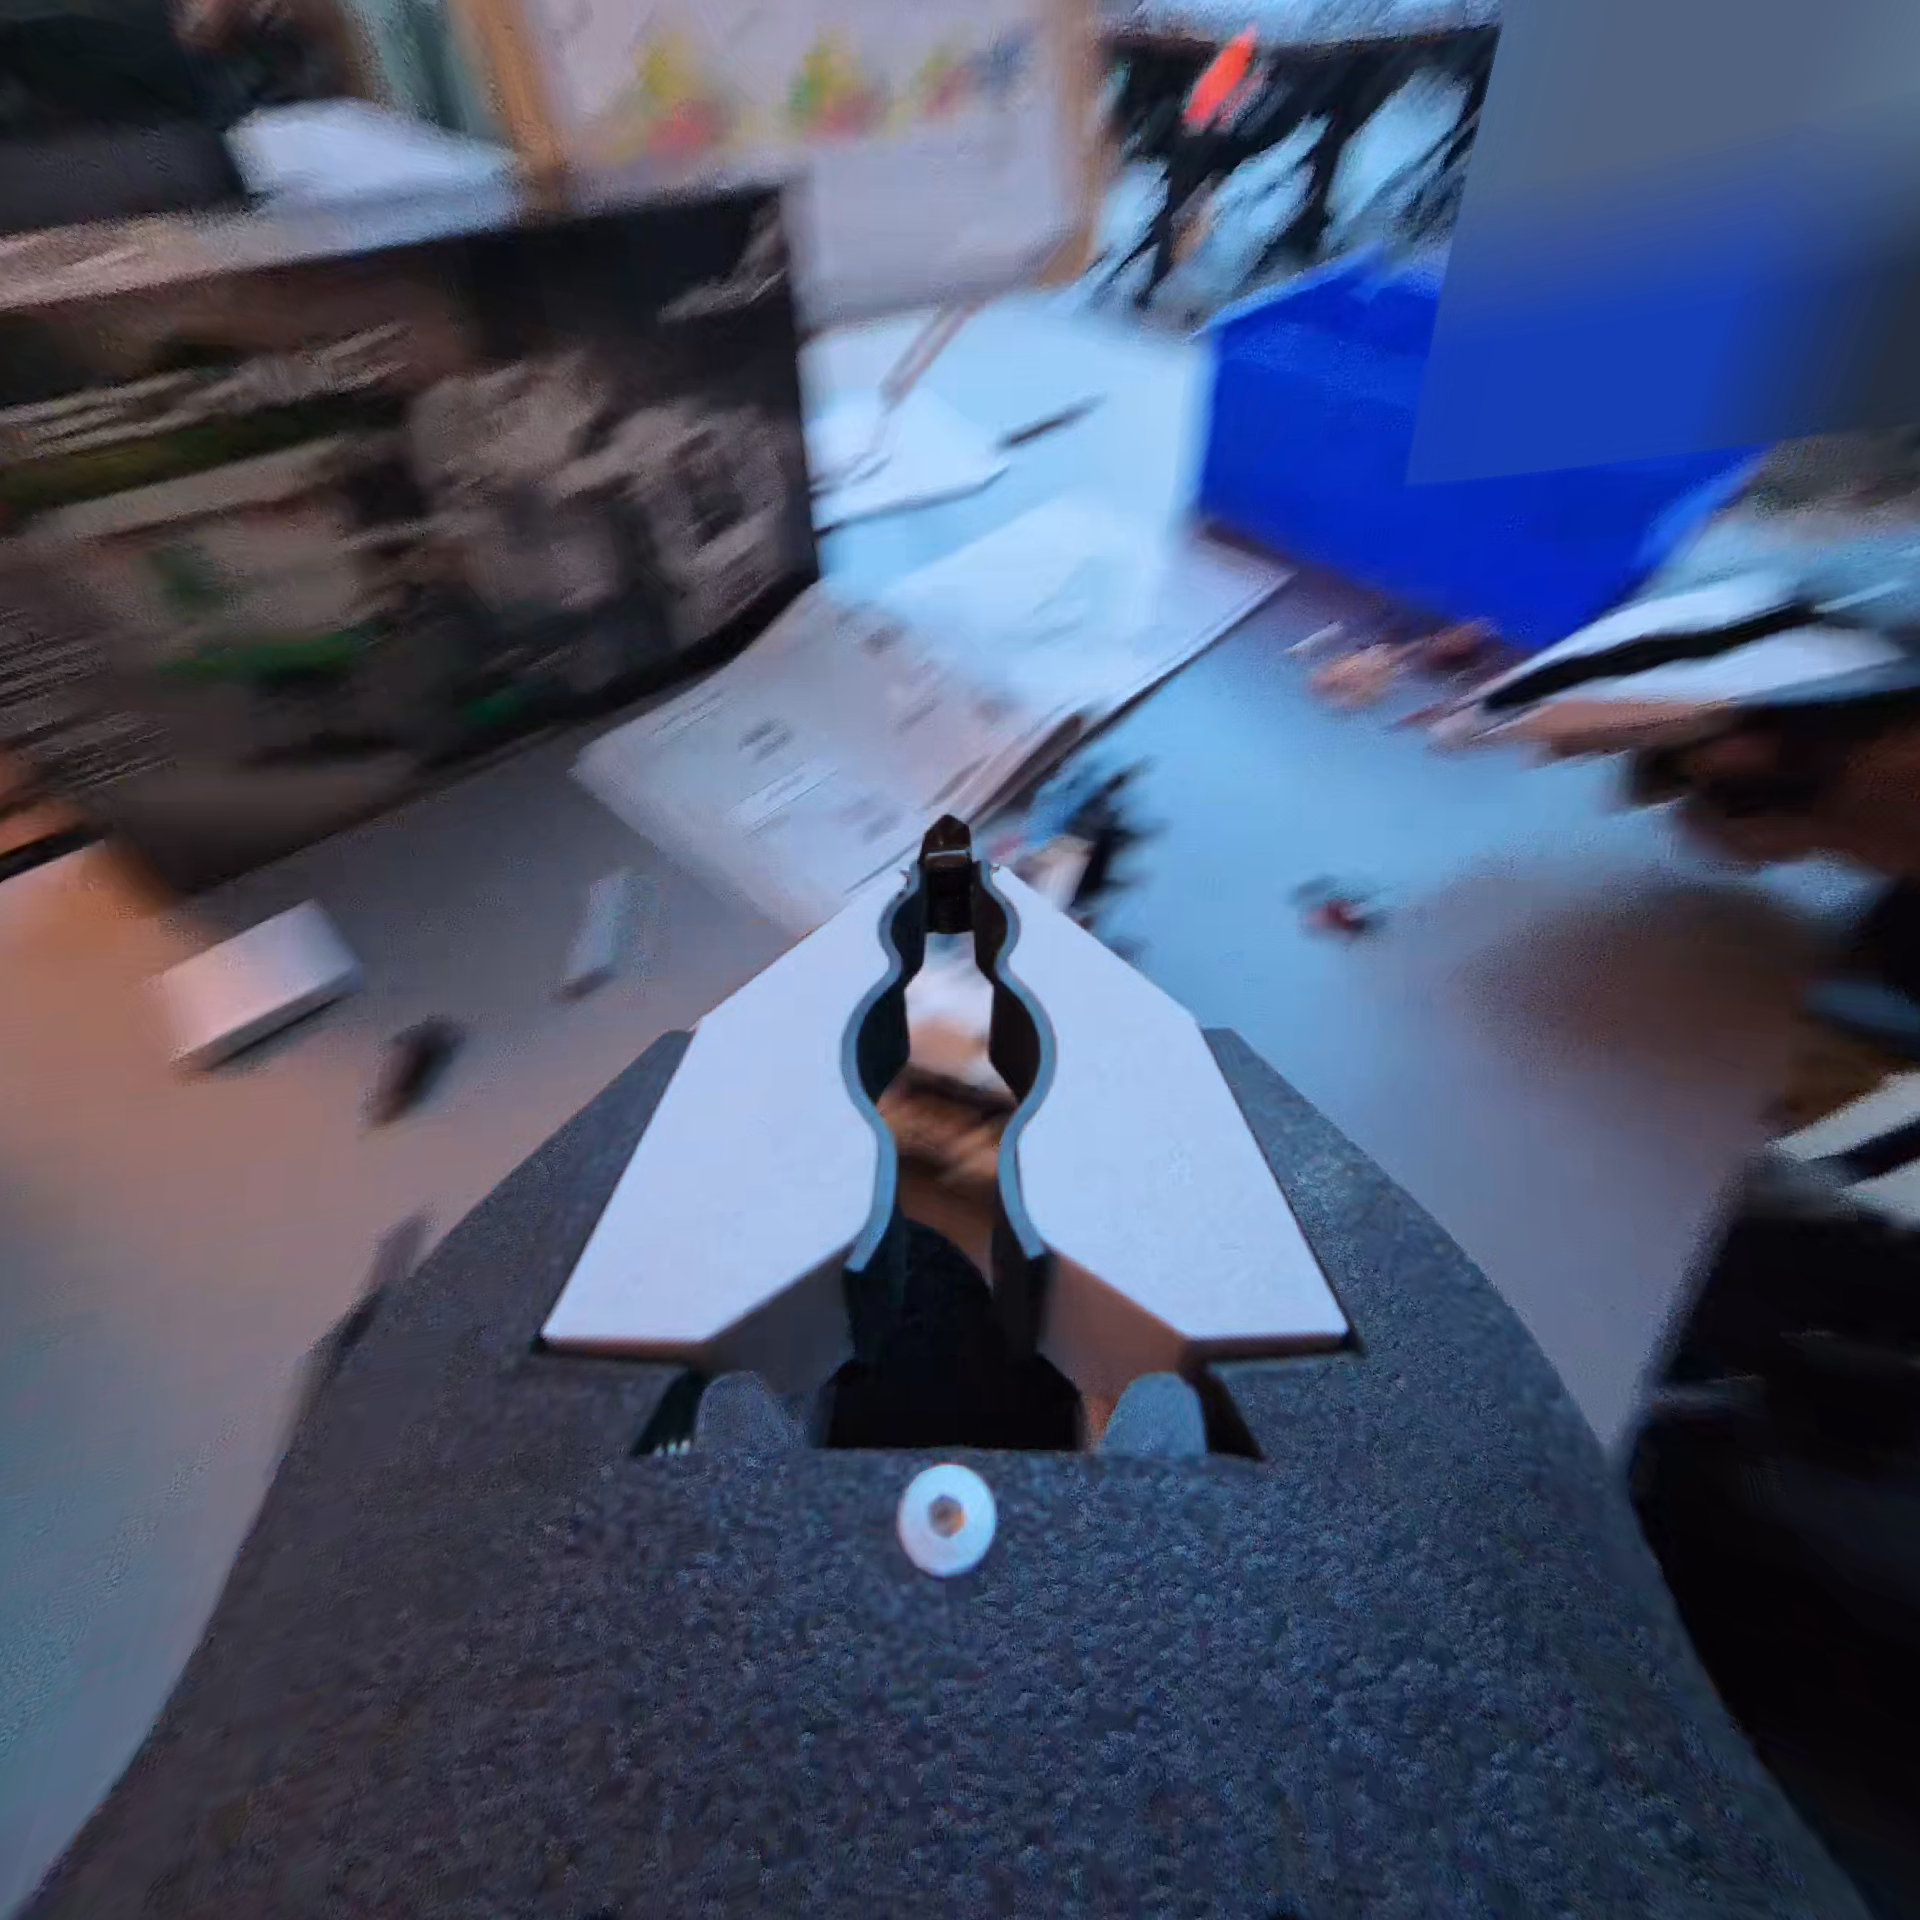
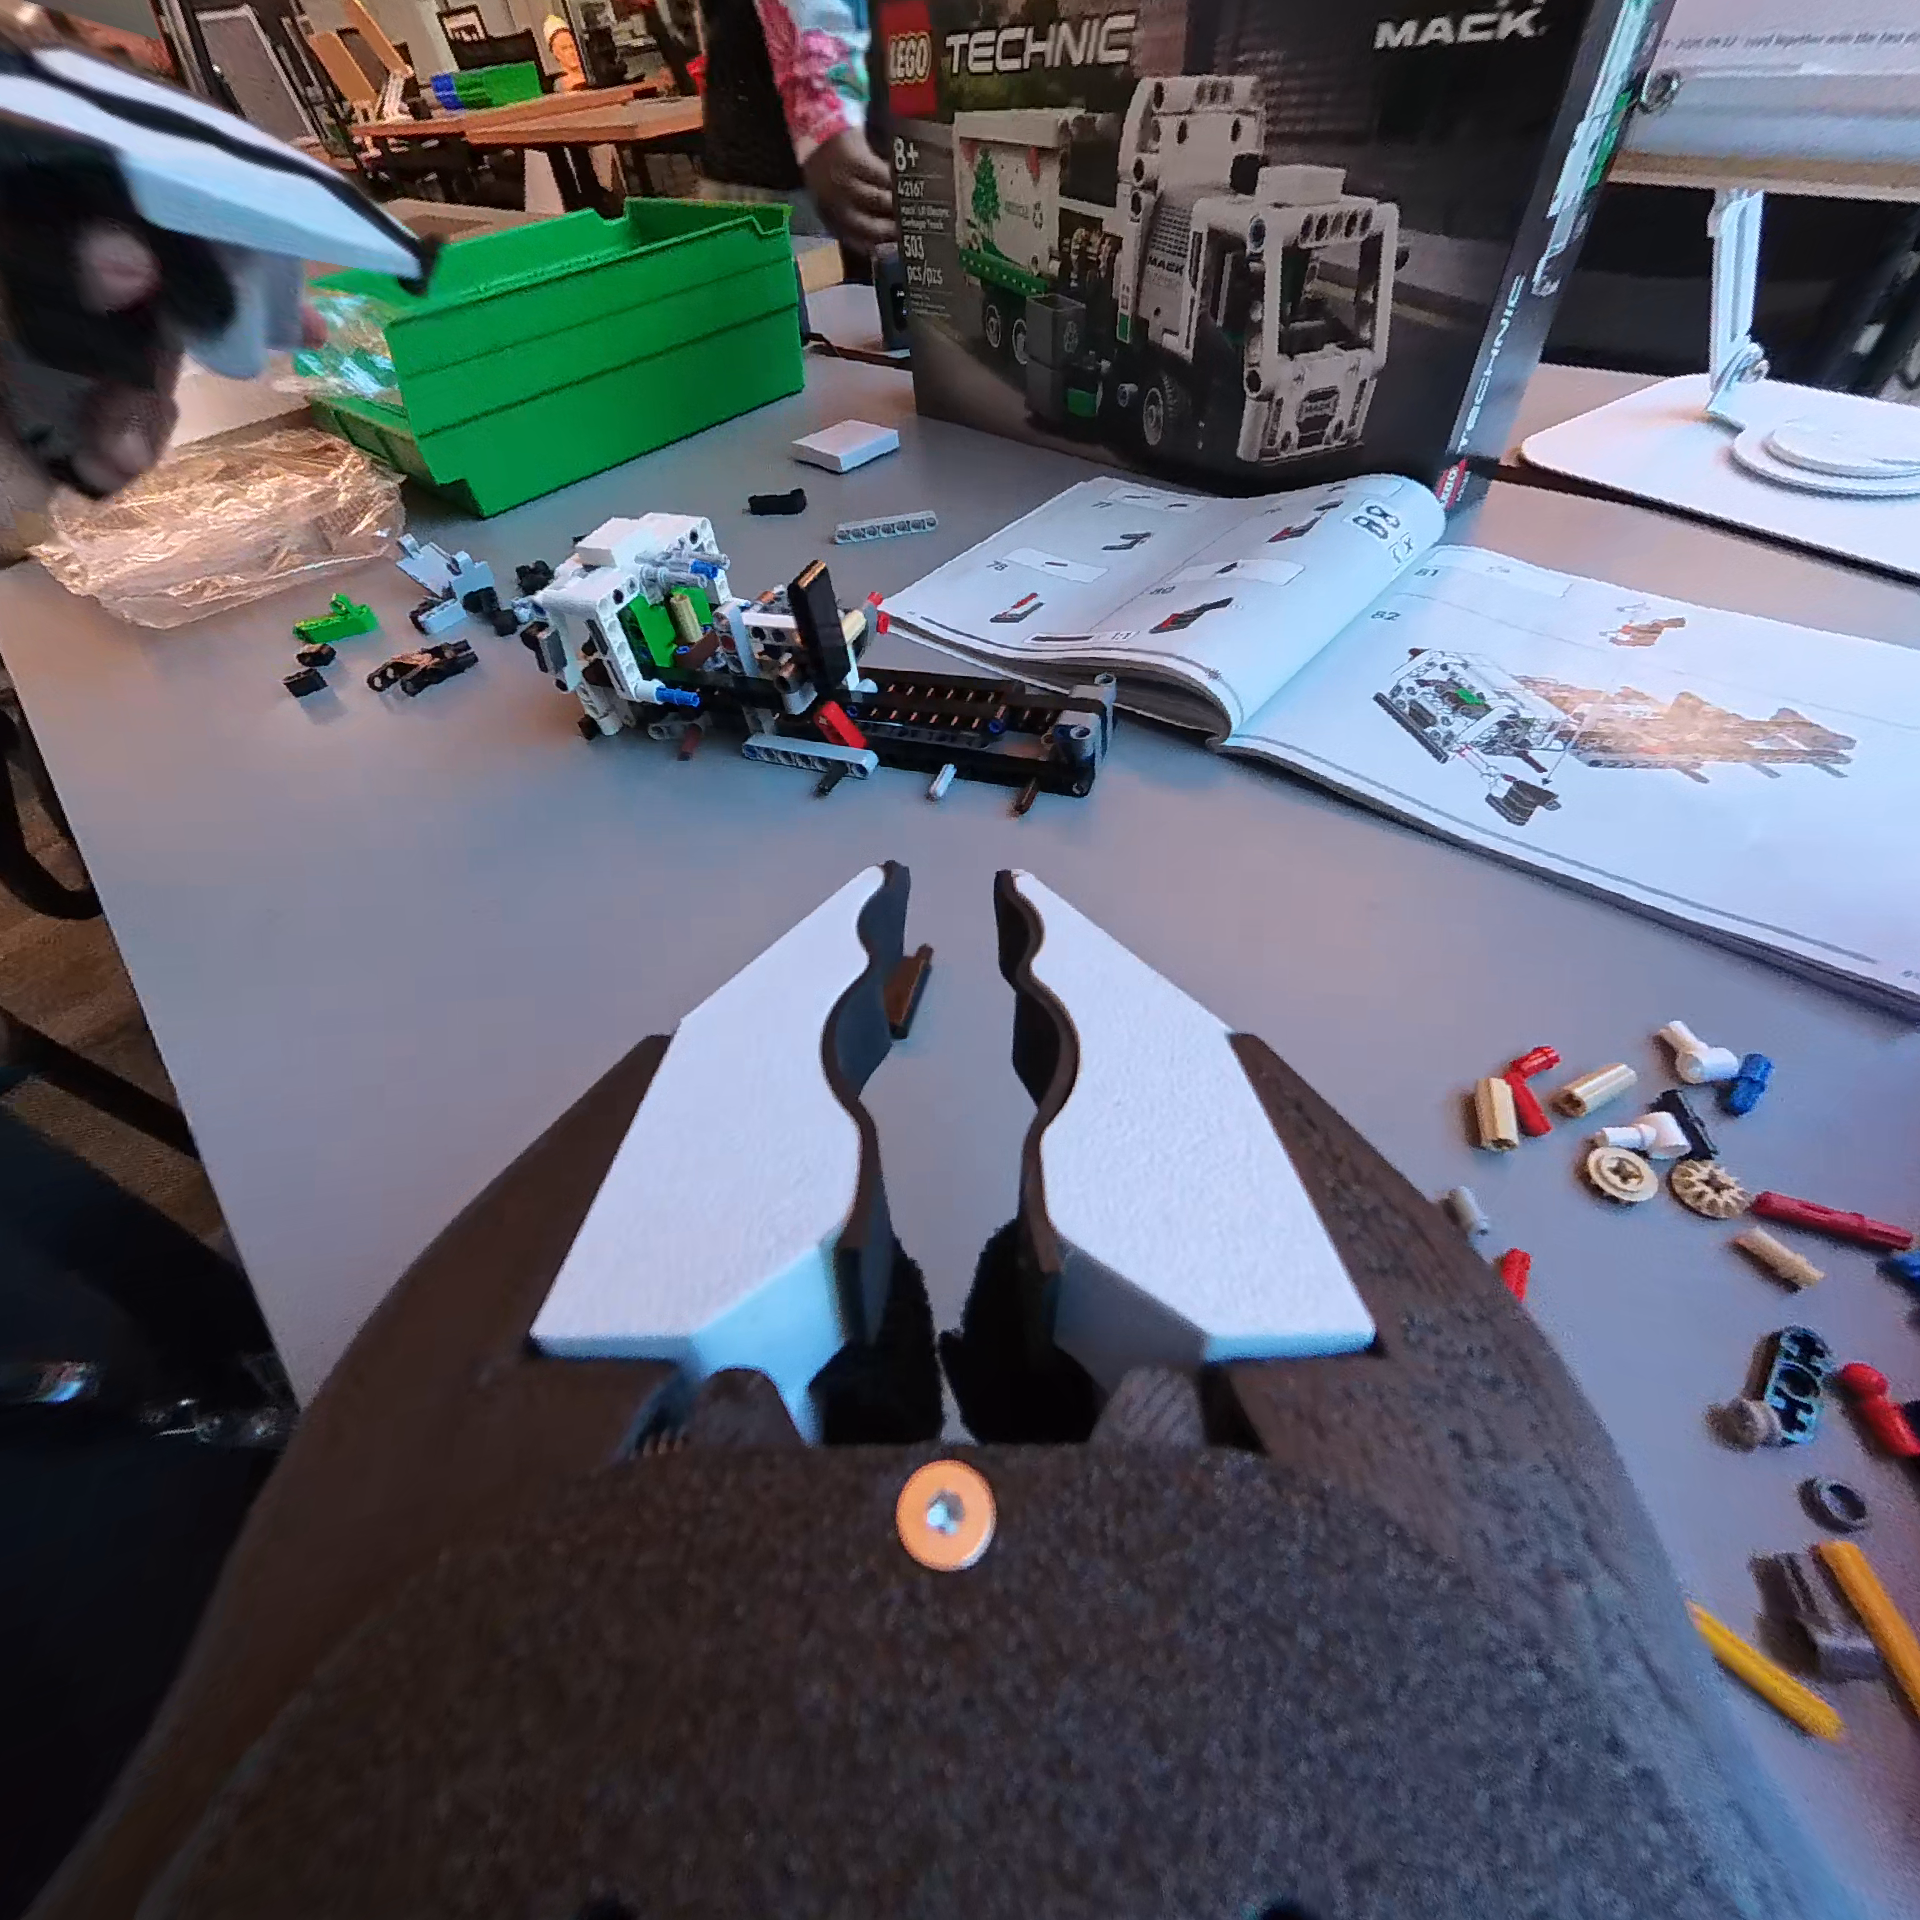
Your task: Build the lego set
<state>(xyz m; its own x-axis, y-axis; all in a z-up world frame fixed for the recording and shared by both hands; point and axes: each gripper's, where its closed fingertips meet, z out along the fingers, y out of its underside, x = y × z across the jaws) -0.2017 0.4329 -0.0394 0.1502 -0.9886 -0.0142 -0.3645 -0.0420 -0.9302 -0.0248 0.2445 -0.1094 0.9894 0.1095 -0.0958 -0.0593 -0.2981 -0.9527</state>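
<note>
Up close in the left wrist view, the left gripper (image 1: 948, 883) has its jaws nearly closed on a small dark piece (image 1: 945, 871) pinched at the tips, held above the grey tabletop (image 1: 1351, 1039); everything beyond is smeared by motion blur, though the dark set box (image 1: 416, 499) stands at left, the open instruction booklet (image 1: 831, 748) lies just past the tips, and a blue bin (image 1: 1320, 436) sits at the back right. Over in the right wrist view, the right gripper (image 2: 951, 883) hovers low over the tabletop (image 2: 416, 883) with its jaws parted and nothing gripped between them; a small brown-and-black piece (image 2: 909, 987) shows beside the inner face of its left finger, and whether it touches cannot be told. Ahead lies the partly built lego truck (image 2: 748, 655), its white cab end at left and its long black chassis reaching toward the open instruction booklet (image 2: 1403, 665). The set box (image 2: 1226, 239) stands upright behind, a green bin (image 2: 592, 322) to its left, crumpled clear bags (image 2: 208, 530) beside that. Loose pieces (image 2: 1662, 1143) are scattered at right. The left gripper (image 2: 208, 177) appears raised at upper left.
</note>
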